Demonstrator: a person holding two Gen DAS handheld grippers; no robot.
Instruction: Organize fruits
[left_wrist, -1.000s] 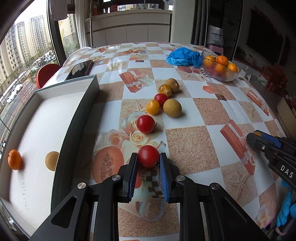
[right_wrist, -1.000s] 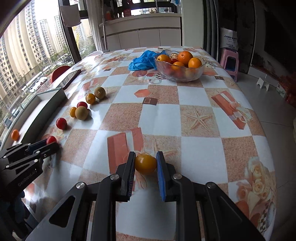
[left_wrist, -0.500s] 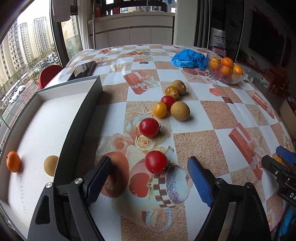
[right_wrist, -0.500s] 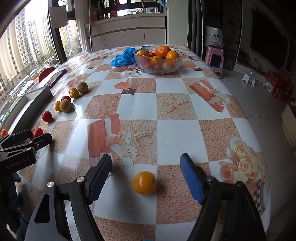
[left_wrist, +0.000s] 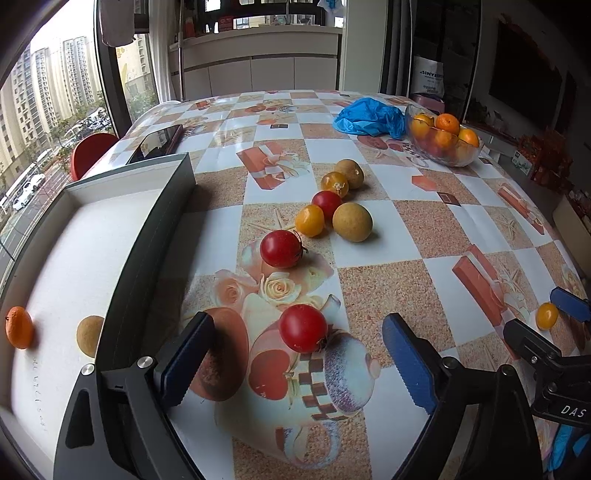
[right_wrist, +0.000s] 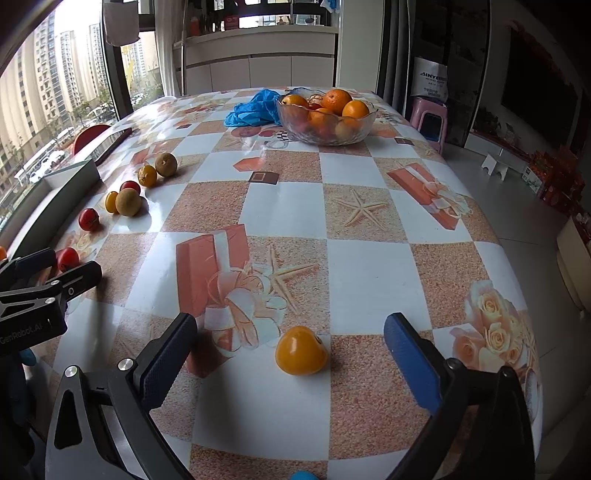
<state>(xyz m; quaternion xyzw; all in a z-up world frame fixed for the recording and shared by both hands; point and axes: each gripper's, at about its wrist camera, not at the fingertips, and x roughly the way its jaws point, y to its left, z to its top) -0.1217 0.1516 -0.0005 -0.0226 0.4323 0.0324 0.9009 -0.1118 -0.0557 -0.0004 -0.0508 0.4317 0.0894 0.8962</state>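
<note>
A red tomato (left_wrist: 303, 328) lies on the tablecloth between the wide jaws of my left gripper (left_wrist: 295, 363), which are still opening; neither pad touches it. A yellow tomato (right_wrist: 301, 350) lies loose between the opening jaws of my right gripper (right_wrist: 291, 358), untouched as well. Farther back, a second red tomato (left_wrist: 280, 248), a yellow one (left_wrist: 310, 220), a brown round fruit (left_wrist: 352, 222) and three more fruits form a loose row. A white tray (left_wrist: 155, 229) on the left holds a small orange (left_wrist: 19, 327) and a brown fruit (left_wrist: 89, 335).
A glass bowl (right_wrist: 326, 125) of oranges stands at the far end beside a crumpled blue bag (right_wrist: 255, 109). A dark phone (left_wrist: 157, 144) lies behind the tray. The table's right edge drops to the floor, where a pink stool (right_wrist: 428, 120) stands.
Both grippers went from shut on their tomatoes to wide open. The red and the yellow tomato now rest on the tablecloth between the jaws.
</note>
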